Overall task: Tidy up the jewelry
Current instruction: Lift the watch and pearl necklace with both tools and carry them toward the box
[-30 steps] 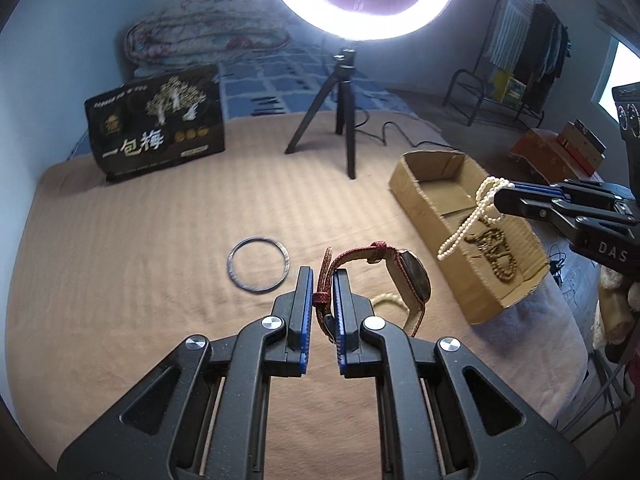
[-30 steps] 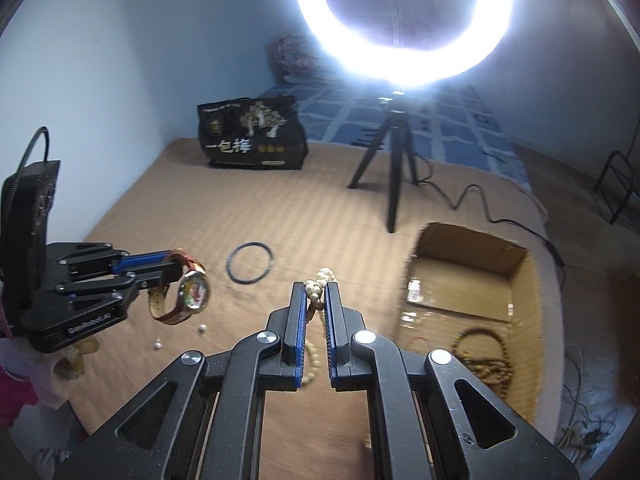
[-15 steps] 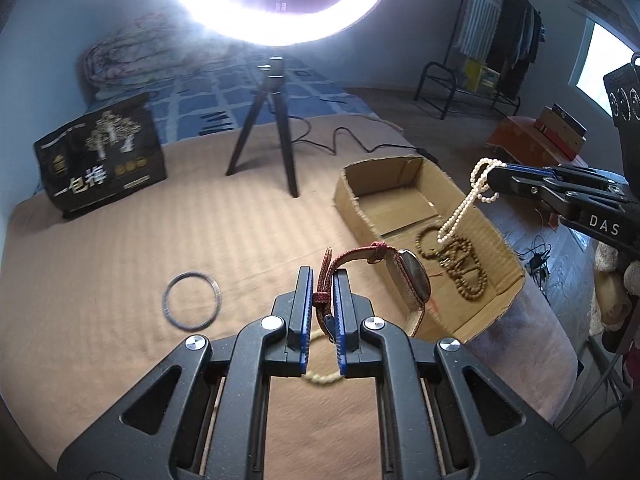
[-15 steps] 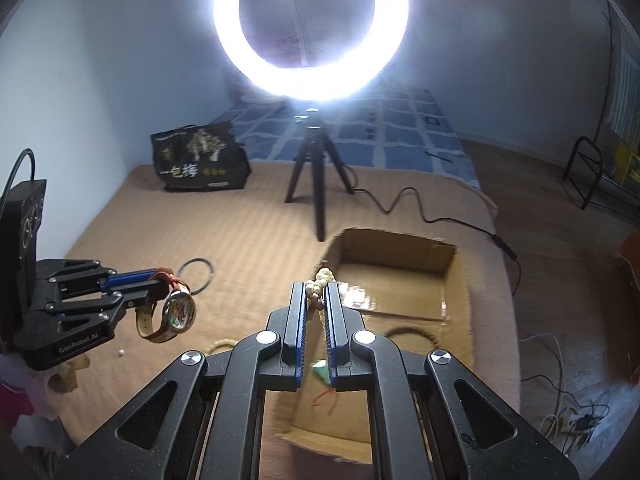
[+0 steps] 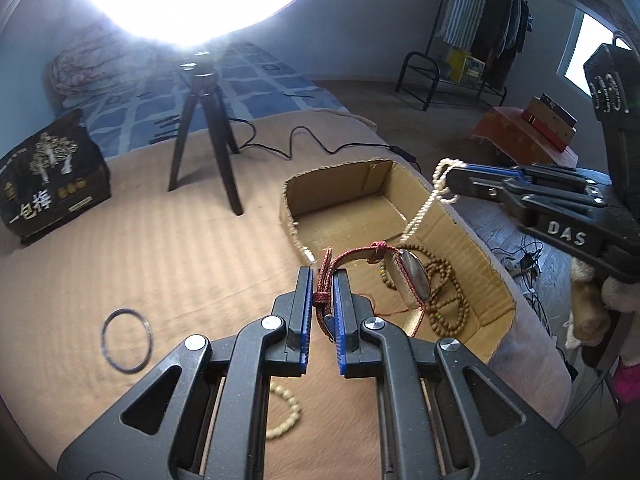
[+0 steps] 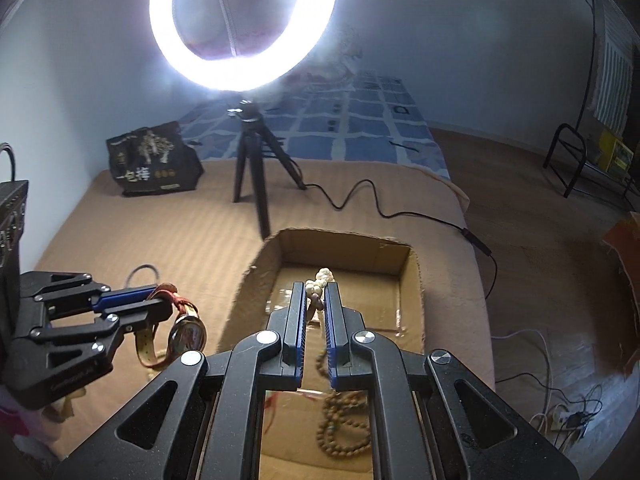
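Left wrist view: left gripper (image 5: 323, 280) clamps a watch (image 5: 408, 276), right gripper (image 5: 450, 184) a pearl strand (image 5: 424, 208), over the box (image 5: 472, 248); brown beads (image 5: 444, 300) already inside; ring (image 5: 127, 340) at eight o'clock remains.

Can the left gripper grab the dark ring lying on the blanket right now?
Probably not yet. The left gripper is shut on the watch strap, so its jaws are full. The dark ring itself lies bare on the blanket, nothing covering it.

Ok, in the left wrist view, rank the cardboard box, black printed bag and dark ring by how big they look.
1. cardboard box
2. black printed bag, though it lies farther away, so true size is unsure
3. dark ring
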A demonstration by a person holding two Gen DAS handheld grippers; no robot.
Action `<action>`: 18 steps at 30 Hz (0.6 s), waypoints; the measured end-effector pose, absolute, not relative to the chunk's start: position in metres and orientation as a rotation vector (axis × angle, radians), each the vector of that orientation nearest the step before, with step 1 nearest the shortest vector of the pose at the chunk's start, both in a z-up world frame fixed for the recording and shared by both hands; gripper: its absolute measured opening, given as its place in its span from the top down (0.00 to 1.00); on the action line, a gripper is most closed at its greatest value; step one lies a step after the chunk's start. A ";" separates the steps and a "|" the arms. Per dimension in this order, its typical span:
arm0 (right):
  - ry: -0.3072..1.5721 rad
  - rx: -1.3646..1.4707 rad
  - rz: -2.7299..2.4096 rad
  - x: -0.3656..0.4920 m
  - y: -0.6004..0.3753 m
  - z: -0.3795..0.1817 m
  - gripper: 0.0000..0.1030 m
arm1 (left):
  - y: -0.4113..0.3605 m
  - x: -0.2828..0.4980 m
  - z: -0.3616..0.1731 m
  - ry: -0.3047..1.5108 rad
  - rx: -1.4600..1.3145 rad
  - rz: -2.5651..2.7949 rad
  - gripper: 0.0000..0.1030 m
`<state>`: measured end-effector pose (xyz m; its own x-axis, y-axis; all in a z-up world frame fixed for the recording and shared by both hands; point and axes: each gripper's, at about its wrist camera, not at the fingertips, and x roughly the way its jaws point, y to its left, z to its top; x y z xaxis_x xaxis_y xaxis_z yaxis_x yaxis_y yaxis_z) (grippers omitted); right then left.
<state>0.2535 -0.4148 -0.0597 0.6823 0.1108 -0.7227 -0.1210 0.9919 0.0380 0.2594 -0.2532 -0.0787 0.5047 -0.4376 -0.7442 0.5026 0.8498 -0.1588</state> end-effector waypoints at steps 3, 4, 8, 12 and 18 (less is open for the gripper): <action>0.822 0.004 0.126 0.262 -0.421 -0.067 0.93 | -0.263 0.264 -0.082 0.878 0.080 -0.576 0.92; 0.825 0.009 0.124 0.265 -0.423 -0.070 0.93 | -0.267 0.266 -0.084 0.880 0.079 -0.577 0.92; 0.840 0.009 0.122 0.275 -0.426 -0.077 0.93 | -0.276 0.271 -0.090 0.891 0.081 -0.580 0.92; 0.850 0.013 0.119 0.281 -0.428 -0.083 0.93 | -0.282 0.275 -0.096 0.902 0.077 -0.583 0.92; 0.862 0.023 0.109 0.286 -0.433 -0.090 0.93 | -0.286 0.277 -0.101 0.916 0.072 -0.592 0.92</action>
<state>0.2858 -0.4332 -0.0900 0.6457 0.1050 -0.7564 -0.0864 0.9942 0.0642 0.2772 -0.2862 -0.1007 0.4620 -0.4514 -0.7634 0.5109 0.8391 -0.1870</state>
